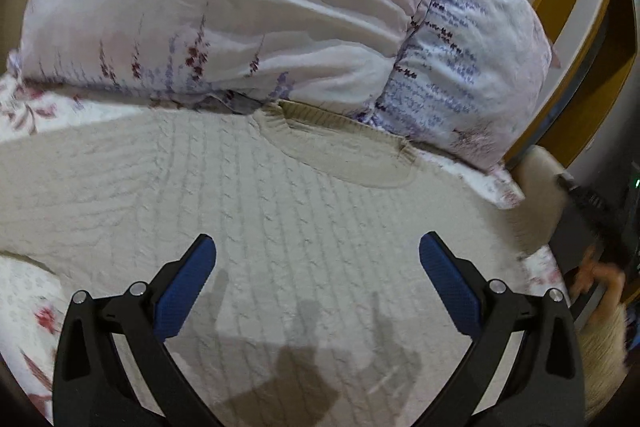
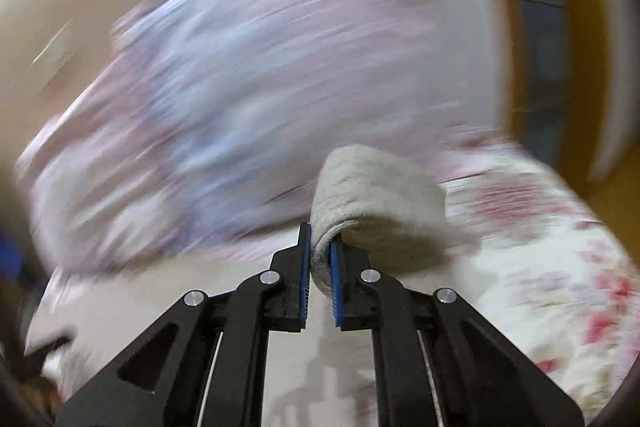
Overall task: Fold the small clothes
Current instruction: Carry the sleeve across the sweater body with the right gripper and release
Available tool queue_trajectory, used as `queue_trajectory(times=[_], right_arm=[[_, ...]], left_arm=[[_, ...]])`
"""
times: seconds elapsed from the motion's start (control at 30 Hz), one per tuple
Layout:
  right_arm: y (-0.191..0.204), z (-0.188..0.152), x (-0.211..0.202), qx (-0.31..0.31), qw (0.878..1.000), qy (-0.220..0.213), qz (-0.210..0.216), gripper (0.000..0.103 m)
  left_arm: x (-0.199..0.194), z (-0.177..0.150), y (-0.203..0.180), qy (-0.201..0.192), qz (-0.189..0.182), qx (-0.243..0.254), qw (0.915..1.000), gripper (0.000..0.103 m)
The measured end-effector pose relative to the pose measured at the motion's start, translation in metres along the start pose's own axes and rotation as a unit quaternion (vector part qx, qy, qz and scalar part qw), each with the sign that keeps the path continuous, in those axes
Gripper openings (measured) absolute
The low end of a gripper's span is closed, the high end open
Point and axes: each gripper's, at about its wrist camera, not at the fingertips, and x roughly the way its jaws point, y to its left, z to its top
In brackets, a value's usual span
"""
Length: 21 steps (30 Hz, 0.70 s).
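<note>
Right gripper: fingers pinched narrow on a rolled edge of cream knit; the pads press the cloth from both sides. Likely a sleeve or side edge of the sweater, taken up so it can be carried over the body for a fold. View heavily smeared, so which part of the garment it is cannot be told.
Left gripper: fingers wide, nothing between them, poised above the knit. Probably ready to pin or take the other side while the right one carries its edge.
Sweater: cream cable knit, spread flat on the bed directly under the left gripper, ribbed collar at the far end touching the pillow. Laid flat front-up, a sensible start for folding.
Bed: floral sheet shows at both sides of the sweater; it serves as the work surface.
Pillow: floral case, lying across the bed beyond the collar, out of the folding area.
Hand: blurred at the right edge of the left view, off the side of the bed.
Count: grippers two; sweater one; pillow one; hand in view one.
Stage, judged: first fold under way, none yet laid down.
</note>
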Motion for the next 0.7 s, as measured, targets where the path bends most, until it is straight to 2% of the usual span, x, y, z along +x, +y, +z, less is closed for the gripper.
queue_trajectory(times=[0.07,0.13,0.2,0.27,0.37,0.43,0.5,0.57,0.6,0.63,0.7], right_arm=[[0.051,-0.028,0.024,-0.056,0.996,0.06,0.046,0.009],[0.083,-0.057,0.046,-0.091,0.987,0.117,0.065,0.009],[0.103,-0.082,0.064,-0.103,0.978,0.166,0.07,0.009],[0.105,-0.091,0.068,-0.098,0.975,0.185,0.071,0.009],[0.1,-0.084,0.064,-0.062,0.977,0.188,0.084,0.014],[0.094,-0.076,0.061,-0.02,0.977,0.187,0.104,0.032],[0.095,-0.068,0.064,0.009,0.977,0.186,0.103,0.035],[0.099,-0.062,0.078,0.023,0.979,0.18,0.092,0.034],[0.103,-0.057,0.081,0.019,0.982,0.171,0.079,0.014],[0.104,-0.053,0.082,0.012,0.984,0.164,0.068,0.01],[0.123,-0.047,0.081,-0.002,0.988,0.135,0.074,0.01]], left_arm=[[0.005,-0.001,0.003,0.009,-0.023,-0.028,0.9993,0.101],[0.01,-0.001,0.006,0.024,-0.047,-0.055,0.9971,0.096],[0.017,-0.002,0.009,0.044,-0.065,-0.079,0.9938,0.088],[0.021,-0.004,0.012,0.054,-0.078,-0.096,0.9909,0.087],[0.023,-0.005,0.014,0.057,-0.084,-0.107,0.9891,0.087],[0.024,-0.004,0.015,0.057,-0.088,-0.11,0.9883,0.087],[0.024,-0.003,0.016,0.059,-0.096,-0.117,0.9867,0.087],[0.024,-0.002,0.016,0.061,-0.102,-0.123,0.9853,0.087],[0.025,-0.002,0.017,0.062,-0.105,-0.127,0.9845,0.087],[0.025,-0.002,0.018,0.062,-0.107,-0.13,0.9837,0.087],[0.023,-0.002,0.022,0.062,-0.111,-0.14,0.9819,0.087]])
